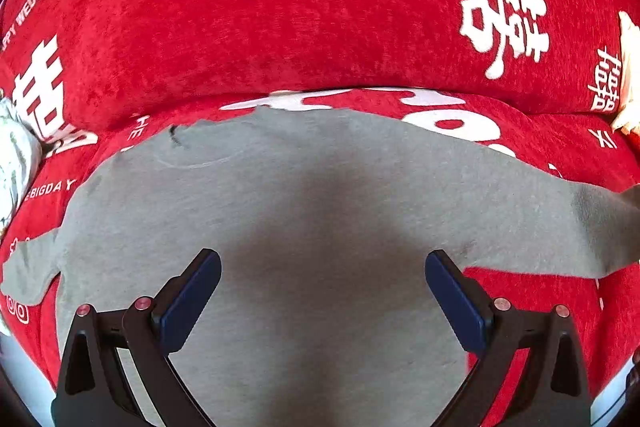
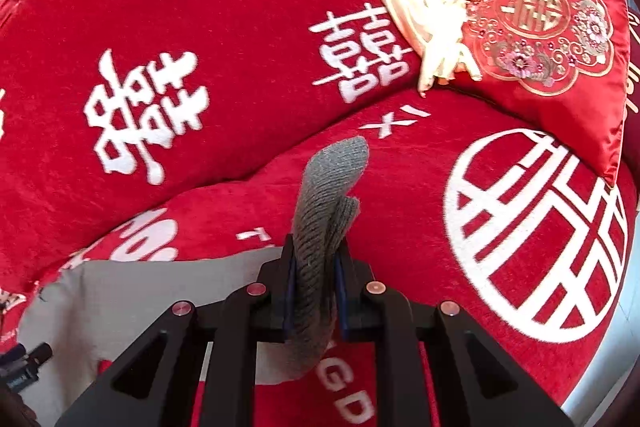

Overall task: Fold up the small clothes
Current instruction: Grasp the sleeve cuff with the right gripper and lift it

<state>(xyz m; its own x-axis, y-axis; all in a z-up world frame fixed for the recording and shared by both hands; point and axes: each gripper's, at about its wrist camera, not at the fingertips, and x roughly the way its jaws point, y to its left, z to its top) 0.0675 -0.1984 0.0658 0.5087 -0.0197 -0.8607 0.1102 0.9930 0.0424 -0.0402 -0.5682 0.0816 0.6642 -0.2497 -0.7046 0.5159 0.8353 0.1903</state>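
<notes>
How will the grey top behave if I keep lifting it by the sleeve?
Probably floppy: the sleeve droops over beyond the right gripper clamped on it. Likely light, since the grey top lies thin and flat on the red blanket. The blanket looks fuzzy, so the body may drag rather than slide. The left gripper is open above it.

The grey garment (image 1: pixel 304 227) is running off the picture's bottom edge; the white patterned cloth (image 1: pixel 14 163) is being cropped at left.
</notes>
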